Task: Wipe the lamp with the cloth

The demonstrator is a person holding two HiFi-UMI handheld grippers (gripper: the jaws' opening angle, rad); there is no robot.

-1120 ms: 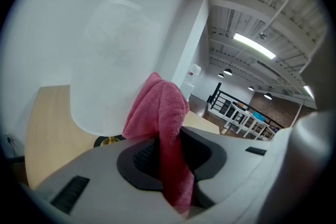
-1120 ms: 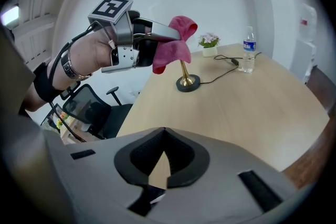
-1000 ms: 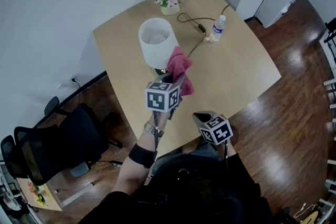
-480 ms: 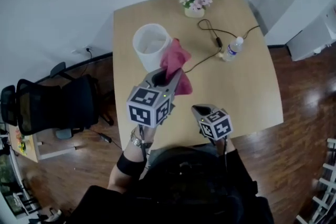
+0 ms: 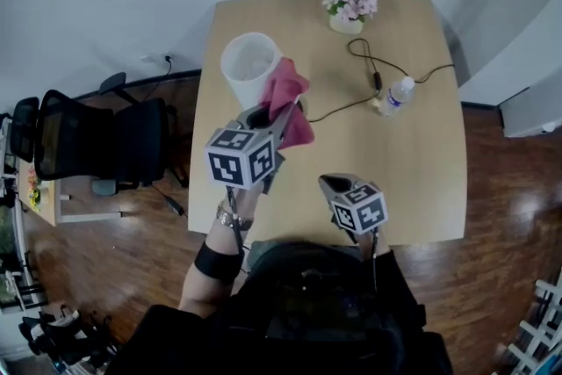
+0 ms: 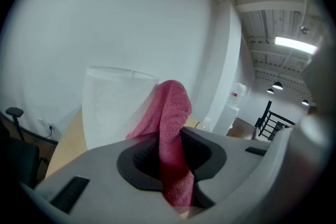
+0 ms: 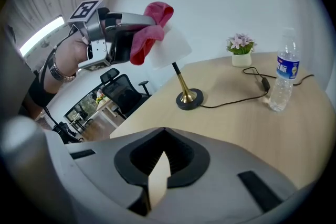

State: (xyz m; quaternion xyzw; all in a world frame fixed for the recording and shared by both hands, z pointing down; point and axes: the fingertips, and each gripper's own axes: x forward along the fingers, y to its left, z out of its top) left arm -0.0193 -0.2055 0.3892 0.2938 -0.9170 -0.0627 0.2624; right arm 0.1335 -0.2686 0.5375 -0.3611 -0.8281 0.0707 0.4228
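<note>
The lamp has a white shade (image 5: 250,66) and a brass stem on a dark round base (image 7: 189,98); it stands on the wooden table (image 5: 413,180). My left gripper (image 5: 274,117) is shut on a pink cloth (image 5: 286,94), which rests against the right side of the shade. In the left gripper view the cloth (image 6: 170,128) runs up between the jaws, with the shade (image 6: 113,105) just behind it. My right gripper (image 5: 334,187) hovers over the table's near edge, shut with nothing in it. From the right gripper view I see the left gripper (image 7: 134,34) holding the cloth (image 7: 149,29) at the shade (image 7: 173,47).
A pot of pink flowers (image 5: 349,6) stands at the table's far edge. A water bottle (image 5: 397,95) stands right of the lamp, beside the black lamp cable (image 5: 369,70). A black office chair (image 5: 97,145) stands left of the table.
The left gripper has risen with the cloth, from low beside the shade up against its right side. The right gripper stays low near the table's front edge.
</note>
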